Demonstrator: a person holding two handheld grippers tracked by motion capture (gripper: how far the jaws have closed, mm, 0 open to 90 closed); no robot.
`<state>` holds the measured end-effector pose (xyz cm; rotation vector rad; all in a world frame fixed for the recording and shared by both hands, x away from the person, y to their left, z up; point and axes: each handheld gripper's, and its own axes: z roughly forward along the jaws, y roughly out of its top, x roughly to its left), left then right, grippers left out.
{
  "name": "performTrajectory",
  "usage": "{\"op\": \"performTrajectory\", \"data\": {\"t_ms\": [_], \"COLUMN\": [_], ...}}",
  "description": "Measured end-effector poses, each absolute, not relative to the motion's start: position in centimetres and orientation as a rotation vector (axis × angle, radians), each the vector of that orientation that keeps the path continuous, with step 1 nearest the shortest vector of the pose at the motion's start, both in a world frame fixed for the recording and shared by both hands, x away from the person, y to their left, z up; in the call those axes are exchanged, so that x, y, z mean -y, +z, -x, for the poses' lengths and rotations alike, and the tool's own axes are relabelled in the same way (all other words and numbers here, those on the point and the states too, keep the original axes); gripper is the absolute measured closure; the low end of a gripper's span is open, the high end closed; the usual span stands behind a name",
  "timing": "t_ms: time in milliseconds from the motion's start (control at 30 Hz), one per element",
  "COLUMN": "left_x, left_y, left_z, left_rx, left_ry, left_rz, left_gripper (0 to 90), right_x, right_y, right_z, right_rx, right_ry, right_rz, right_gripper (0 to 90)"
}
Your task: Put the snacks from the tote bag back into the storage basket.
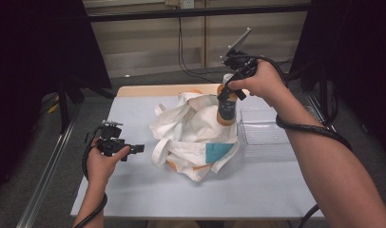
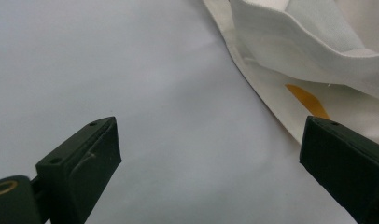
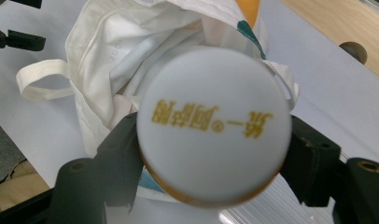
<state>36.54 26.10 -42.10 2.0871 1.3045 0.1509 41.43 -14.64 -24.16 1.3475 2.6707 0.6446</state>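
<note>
Bottle [image 1: 226, 110]: orange body, white cap with gold lettering; held upright just above the bag's mouth, at the bag's right edge, beside the tray. The upright hold probably suits a straight passage through the opening.
Right tongs [image 1: 227, 95]: clenched on the bottle just below the cap, one jaw at each side, gripping from above so the body hangs free beneath.
Cap [image 3: 214, 125]: in the right gripper view it sits between the two black jaws, with the bag's opening directly behind it.
Bag [image 1: 193, 135]: white cloth tote with a teal patch and orange print, slumped at mid-tabletop, mouth gaping upward, one handle looped out to the left.
Left tongs [image 1: 139, 148]: released, jaws wide apart with nothing between; resting low, just left of the bag, pointing at its hem, likely ready to steady the cloth.
Tray [image 1: 265, 137]: clear plastic, empty, lying right of the bag.
Tabletop [image 1: 148, 190]: pale grey-white sheet over a wooden board showing along the far edge.
Room: dark drapes at both sides, grey floor, metal rail at left, cables trailing down the far wall.
</note>
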Motion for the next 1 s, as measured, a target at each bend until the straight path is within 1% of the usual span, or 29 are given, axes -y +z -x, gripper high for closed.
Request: {"op": "performTrajectory", "data": {"t_ms": [1000], "left_x": [-26.2], "left_y": [-42.2], "left_z": [-36.5], "left_rx": [-1.301], "left_ry": [0.145], "left_rz": [-2.085], "left_gripper": [4.9], "right_x": [18.0], "right_y": [-25.0], "right_z": [-40.7], "right_rx": [-2.656], "right_ry": [0.614], "right_rz": [-1.391], "right_gripper": [30.1]}}
